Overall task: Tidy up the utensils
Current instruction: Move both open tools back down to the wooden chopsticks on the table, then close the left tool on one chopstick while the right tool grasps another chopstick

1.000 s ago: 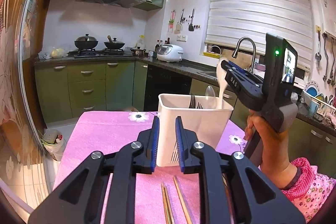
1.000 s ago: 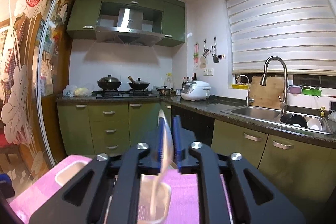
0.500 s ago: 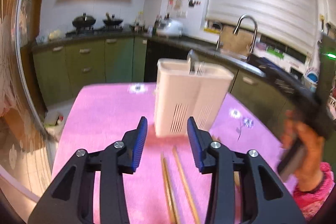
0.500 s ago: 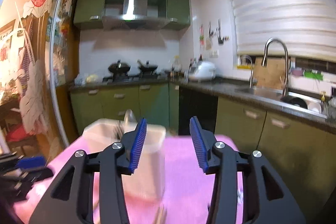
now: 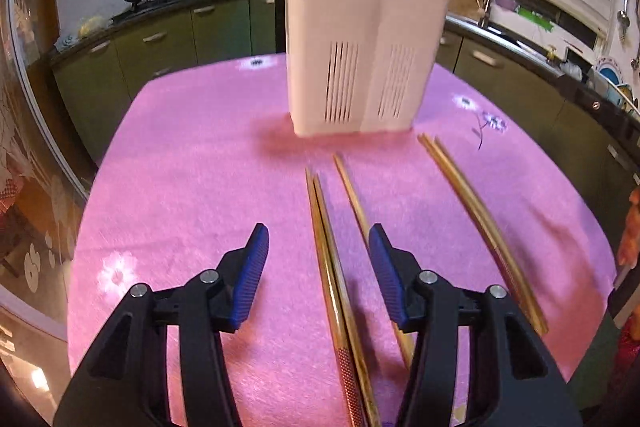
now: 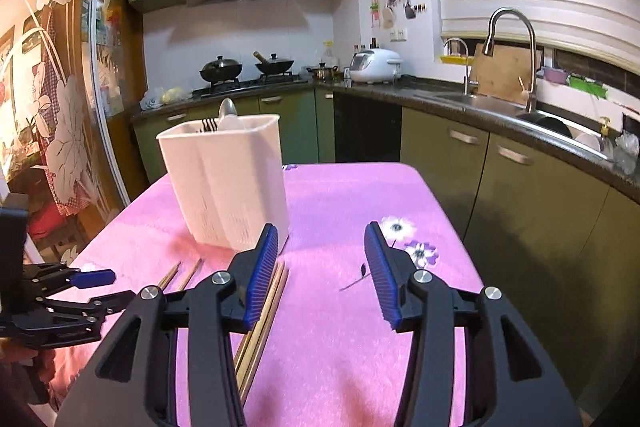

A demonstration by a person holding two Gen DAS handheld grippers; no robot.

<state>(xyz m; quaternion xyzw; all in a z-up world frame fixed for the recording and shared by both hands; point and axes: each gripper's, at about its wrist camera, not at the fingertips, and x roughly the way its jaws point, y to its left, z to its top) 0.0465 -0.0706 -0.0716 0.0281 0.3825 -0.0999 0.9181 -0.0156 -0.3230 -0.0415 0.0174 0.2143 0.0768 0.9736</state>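
Observation:
A white slotted utensil holder (image 5: 360, 59) (image 6: 224, 187) stands on the pink tablecloth (image 5: 192, 187), with a spoon (image 6: 228, 109) and fork tines showing above its rim. Several golden chopsticks lie in front of it: a pair (image 5: 324, 235), a single one (image 5: 352, 195) and another pair (image 5: 472, 203). My left gripper (image 5: 317, 231) hangs low over the first pair, which lies between its opening jaws, untouched by the pads. My right gripper (image 6: 321, 227) is also opening, with nothing between its fingers. Chopsticks (image 6: 268, 303) run beneath its left finger. The left gripper (image 6: 80, 287) shows at the right wrist view's left edge.
The table's edges fall off on all sides to green kitchen cabinets (image 6: 500, 167). A counter with a sink and tap (image 6: 512, 39) runs on the right, and a stove with woks (image 6: 224, 69) sits at the back. A person's hand (image 5: 632, 227) shows at the right edge.
The right gripper let go of the white spoon, which now stands in the holder, then opened and drew back lower. The left gripper opened and tipped down over the chopsticks.

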